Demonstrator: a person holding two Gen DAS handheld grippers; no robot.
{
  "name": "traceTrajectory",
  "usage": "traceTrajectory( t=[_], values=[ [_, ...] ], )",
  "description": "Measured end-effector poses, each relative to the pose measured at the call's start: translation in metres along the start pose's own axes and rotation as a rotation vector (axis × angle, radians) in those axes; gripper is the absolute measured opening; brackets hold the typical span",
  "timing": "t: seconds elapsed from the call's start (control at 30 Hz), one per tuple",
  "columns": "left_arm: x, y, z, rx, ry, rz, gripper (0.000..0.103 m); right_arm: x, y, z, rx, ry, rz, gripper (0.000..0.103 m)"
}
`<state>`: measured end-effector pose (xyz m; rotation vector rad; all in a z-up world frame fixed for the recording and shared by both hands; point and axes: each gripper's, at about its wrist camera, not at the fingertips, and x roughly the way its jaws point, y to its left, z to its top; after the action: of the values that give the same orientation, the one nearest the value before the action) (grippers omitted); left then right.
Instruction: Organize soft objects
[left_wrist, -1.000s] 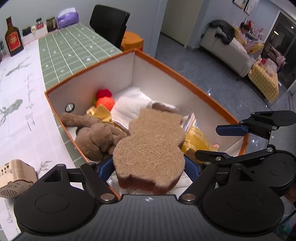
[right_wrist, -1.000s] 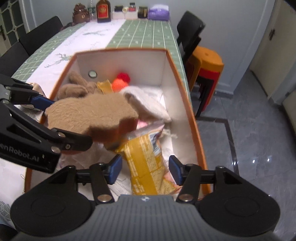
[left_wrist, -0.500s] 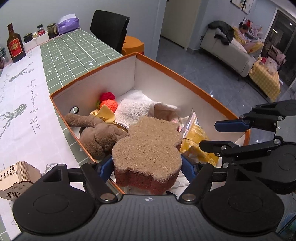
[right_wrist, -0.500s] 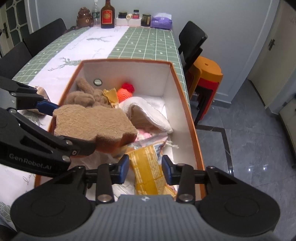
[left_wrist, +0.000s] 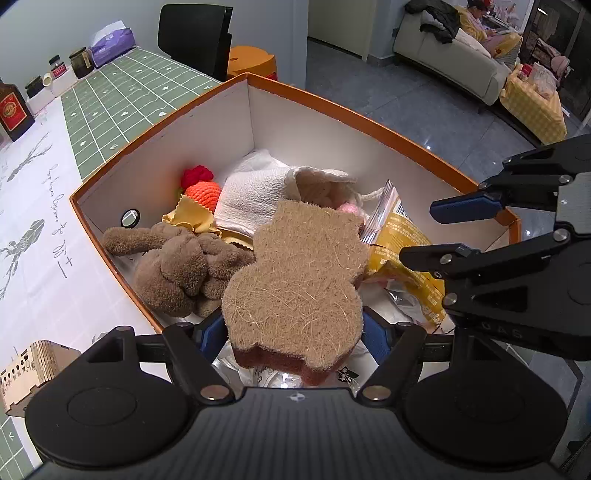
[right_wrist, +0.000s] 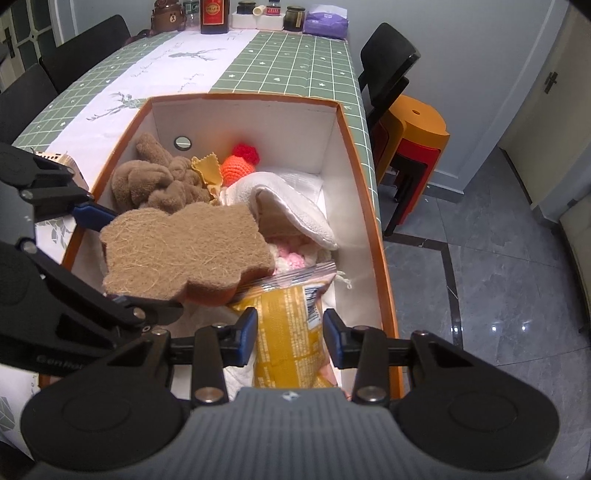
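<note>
My left gripper is shut on a brown bear-shaped sponge and holds it above the near end of the orange box. The sponge also shows in the right wrist view. My right gripper is open above a yellow snack packet in the box, fingers either side and clear of it. The box also holds a brown plush toy, a white towel, an orange and red crochet toy and a yellow cloth.
The box sits at the edge of a table with a green and white cloth. Bottles and jars stand at the far end. A small wooden box lies left of me. A black chair and orange stools stand beside the table.
Both grippers have risen and drawn back from the box. The sponge has stayed in my left gripper. My right gripper's jaws have narrowed a little and remain open.
</note>
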<state>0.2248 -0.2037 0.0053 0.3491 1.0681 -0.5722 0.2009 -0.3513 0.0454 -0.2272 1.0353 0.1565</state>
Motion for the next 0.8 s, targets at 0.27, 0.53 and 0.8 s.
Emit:
traceTrajectory(
  t=[0.27, 0.53, 0.8],
  values=[
    [-0.015, 0.001, -0.002, 0.003, -0.023, 0.006, 0.092, -0.001, -0.002, 0.000, -0.001, 0.005, -0.011, 0.045],
    [-0.052, 0.010, -0.008, 0.007, -0.110, -0.031, 0.094, -0.010, 0.001, 0.003, -0.009, -0.016, -0.018, 0.054],
    [-0.102, 0.033, -0.030, -0.085, -0.269, 0.011, 0.094, -0.038, 0.027, 0.012, -0.021, -0.104, -0.021, 0.059]
  ],
)
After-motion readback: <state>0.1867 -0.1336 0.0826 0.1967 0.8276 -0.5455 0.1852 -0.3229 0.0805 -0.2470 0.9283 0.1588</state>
